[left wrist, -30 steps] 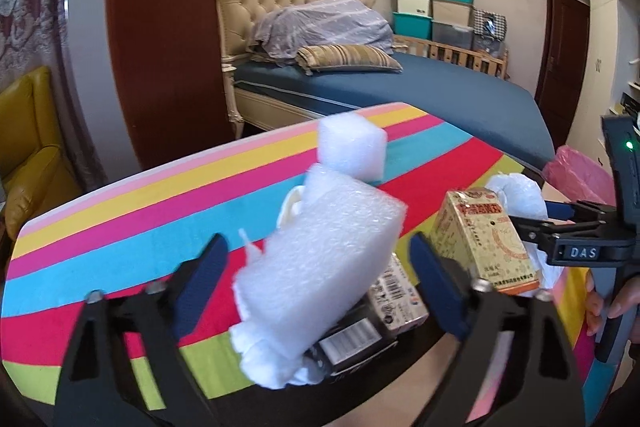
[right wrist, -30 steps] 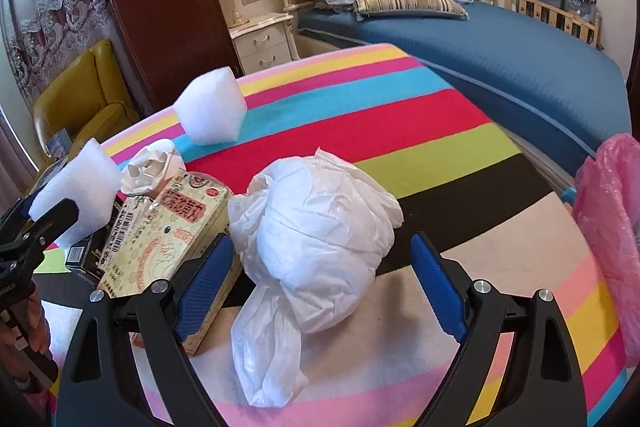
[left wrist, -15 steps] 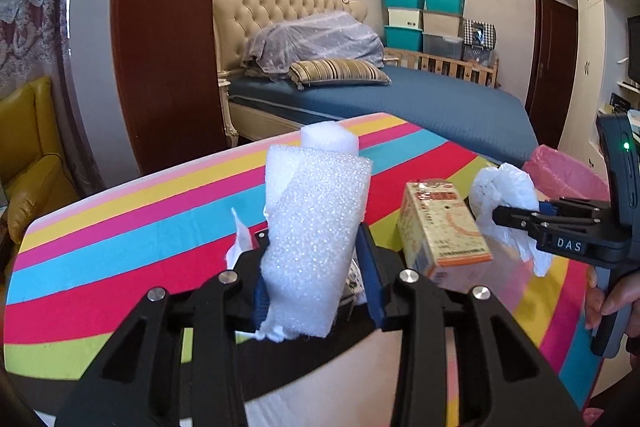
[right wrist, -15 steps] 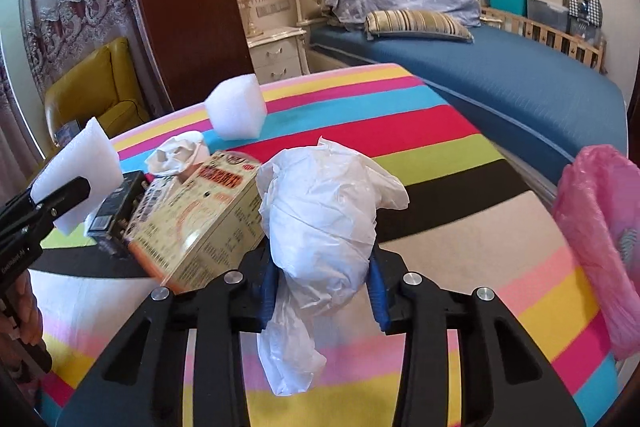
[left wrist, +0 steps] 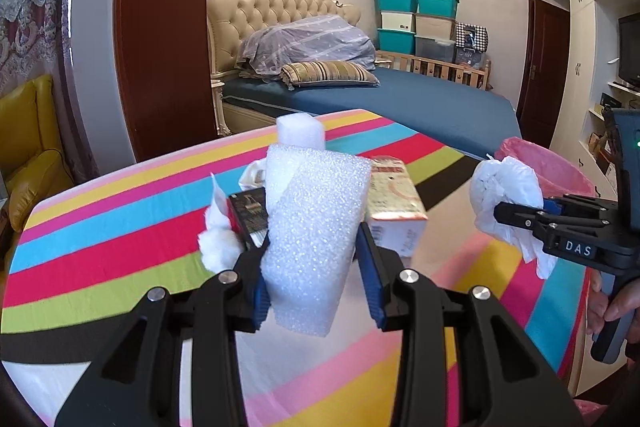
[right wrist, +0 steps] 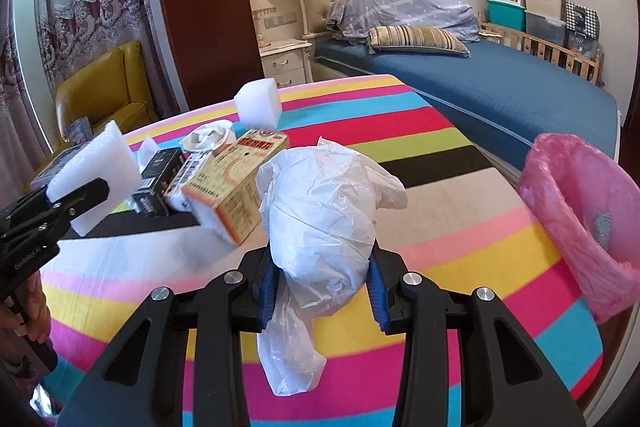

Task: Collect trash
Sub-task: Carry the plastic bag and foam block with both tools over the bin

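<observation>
My left tongs (left wrist: pixel 316 267) clamp a white foam block (left wrist: pixel 316 223), lifted clear of the striped bench (left wrist: pixel 100 227). My right tongs (right wrist: pixel 320 283) grip a crumpled white plastic bag (right wrist: pixel 320 219) (its tail hangs below the pads). Just beyond both tongs, a yellow carton (right wrist: pixel 236 183) with red print I cannot read, a black box (right wrist: pixel 158 179) with a barcode label and a small foam cube (right wrist: pixel 258 103) lie on the bench. To the right of my right tongs stands the pink-lined bin (right wrist: pixel 580 219). The right tongs' side reads "DAS".
</observation>
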Demonstrator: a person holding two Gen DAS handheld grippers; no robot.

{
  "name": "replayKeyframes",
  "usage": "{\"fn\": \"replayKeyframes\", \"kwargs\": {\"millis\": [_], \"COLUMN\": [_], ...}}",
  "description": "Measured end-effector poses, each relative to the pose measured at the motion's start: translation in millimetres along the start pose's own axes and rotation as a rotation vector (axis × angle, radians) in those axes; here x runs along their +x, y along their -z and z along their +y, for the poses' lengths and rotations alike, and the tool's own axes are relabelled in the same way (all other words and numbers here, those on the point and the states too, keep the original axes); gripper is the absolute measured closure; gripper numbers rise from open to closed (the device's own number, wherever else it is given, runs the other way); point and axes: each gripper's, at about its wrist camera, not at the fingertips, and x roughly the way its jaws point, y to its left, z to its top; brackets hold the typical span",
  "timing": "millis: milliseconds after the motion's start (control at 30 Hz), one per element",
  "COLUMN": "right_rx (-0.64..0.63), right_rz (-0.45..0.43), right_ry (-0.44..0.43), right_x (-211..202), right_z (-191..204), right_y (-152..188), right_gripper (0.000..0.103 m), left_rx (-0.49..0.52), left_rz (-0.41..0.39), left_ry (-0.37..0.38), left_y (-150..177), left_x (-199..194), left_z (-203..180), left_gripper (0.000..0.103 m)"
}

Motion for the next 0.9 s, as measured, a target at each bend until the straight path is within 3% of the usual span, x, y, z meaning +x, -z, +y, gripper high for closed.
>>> {"fn": "replayKeyframes", "kwargs": {"millis": [233, 500, 900], "right_rx": [-0.013, -0.016, 0.046], "right_rz": [-0.051, -0.133, -0.166], "right_ry": [0.001, 0.009, 0.067], "right_x": [-26.3, -48.9, -57.5], "right_z": [5.1, 4.7, -31.8], "right_y": [14.9, 18.9, 17.0], "right_gripper": [0.066, 0.066, 0.066], "left_rx": [-0.008, 0.050, 0.118], "left_rz": [0.003, -0.018, -0.029], "left_ry": [0.008, 0.028, 0.090], "left_y": [7.5, 5.2, -5.7], "left_x": [-7.9, -9.8, 5.8], "left_z": [-19.9, -45.5, -74.8], "left_gripper": [0.066, 0.066, 0.066]}}
